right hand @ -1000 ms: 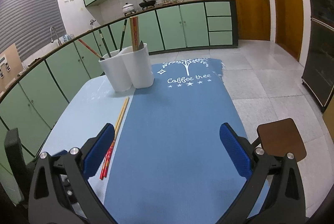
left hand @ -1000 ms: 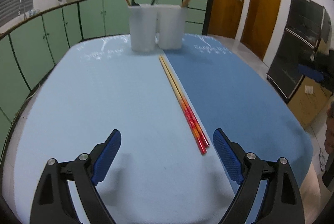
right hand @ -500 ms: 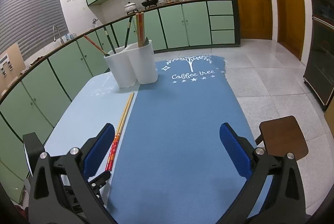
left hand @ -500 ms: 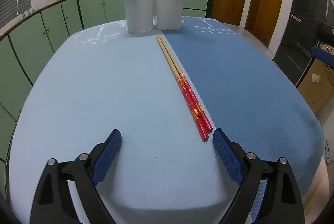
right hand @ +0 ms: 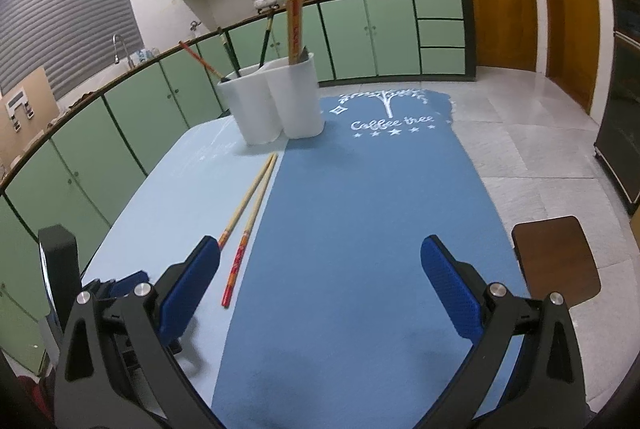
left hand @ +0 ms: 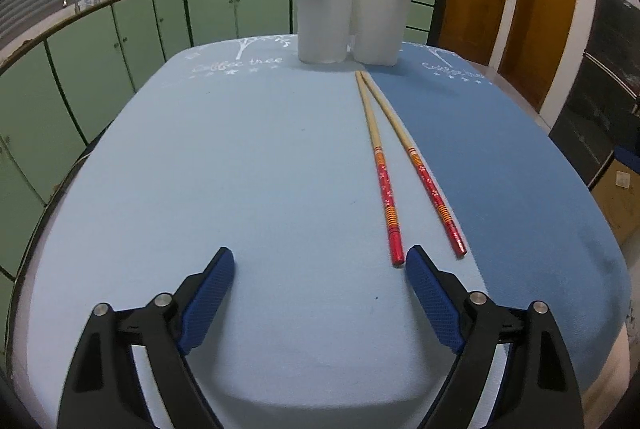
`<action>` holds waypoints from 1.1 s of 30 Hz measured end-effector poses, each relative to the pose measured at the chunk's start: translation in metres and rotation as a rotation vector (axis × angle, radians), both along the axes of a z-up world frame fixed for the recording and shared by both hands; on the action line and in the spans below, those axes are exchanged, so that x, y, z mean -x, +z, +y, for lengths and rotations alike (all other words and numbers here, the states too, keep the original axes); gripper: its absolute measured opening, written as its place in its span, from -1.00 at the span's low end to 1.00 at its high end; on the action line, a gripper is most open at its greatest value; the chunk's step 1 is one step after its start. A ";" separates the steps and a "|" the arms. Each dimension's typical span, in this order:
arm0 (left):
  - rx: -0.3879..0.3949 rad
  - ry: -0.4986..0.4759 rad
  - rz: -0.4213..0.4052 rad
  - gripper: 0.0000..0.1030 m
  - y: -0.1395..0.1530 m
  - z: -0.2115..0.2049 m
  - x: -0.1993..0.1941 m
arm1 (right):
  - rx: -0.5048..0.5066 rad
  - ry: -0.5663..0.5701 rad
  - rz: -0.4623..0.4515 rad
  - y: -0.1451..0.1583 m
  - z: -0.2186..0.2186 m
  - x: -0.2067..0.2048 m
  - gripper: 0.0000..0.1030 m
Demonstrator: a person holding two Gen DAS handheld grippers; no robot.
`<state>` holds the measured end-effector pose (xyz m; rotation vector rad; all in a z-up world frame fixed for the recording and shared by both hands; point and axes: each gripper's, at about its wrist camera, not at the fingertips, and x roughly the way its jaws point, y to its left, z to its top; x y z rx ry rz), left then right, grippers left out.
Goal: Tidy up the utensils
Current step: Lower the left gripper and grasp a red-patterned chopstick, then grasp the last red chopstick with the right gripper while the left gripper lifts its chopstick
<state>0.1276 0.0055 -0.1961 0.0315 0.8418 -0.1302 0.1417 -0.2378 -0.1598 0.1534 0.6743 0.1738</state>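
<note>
Nearest the camera, the left tool [left hand: 320,261] is held spread and empty above the table [left hand: 200,189], its right finger [left hand: 430,293] just beside the red end of the nearer of the two chopsticks [left hand: 386,189]. The right tool [right hand: 320,261] is likewise seen spread wide with nothing between its fingers, over the darker mat [right hand: 360,249] to the right of the chopsticks.

The chopsticks lie on the table along the seam between the light and dark mats, red ends toward the tools and splayed apart, pale tips nearly meeting just short of the holder [left hand: 352,21]. Beyond them, at the far side of the table, the white holder is seen with several utensils already standing in it.

Because the red ends are spread, it is judged that a closing left tool may catch only one stick, or knock the other so that it rolls away. A thin, round stick lying flat may also slip from the pads, and a grip taken at the very end could let the long tip swing and strike the holder's rim on insertion
</note>
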 end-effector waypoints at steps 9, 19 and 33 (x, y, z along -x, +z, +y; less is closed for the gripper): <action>0.014 -0.044 -0.035 -0.16 0.001 -0.013 0.002 | -0.011 0.000 0.010 -0.002 0.003 0.002 0.89; 0.028 -0.095 -0.060 -0.89 0.000 -0.026 0.007 | -0.015 0.030 0.032 -0.006 0.007 0.001 0.59; 0.034 0.052 -0.087 -0.89 0.018 0.030 0.009 | 0.045 0.130 0.113 -0.046 0.072 0.002 0.20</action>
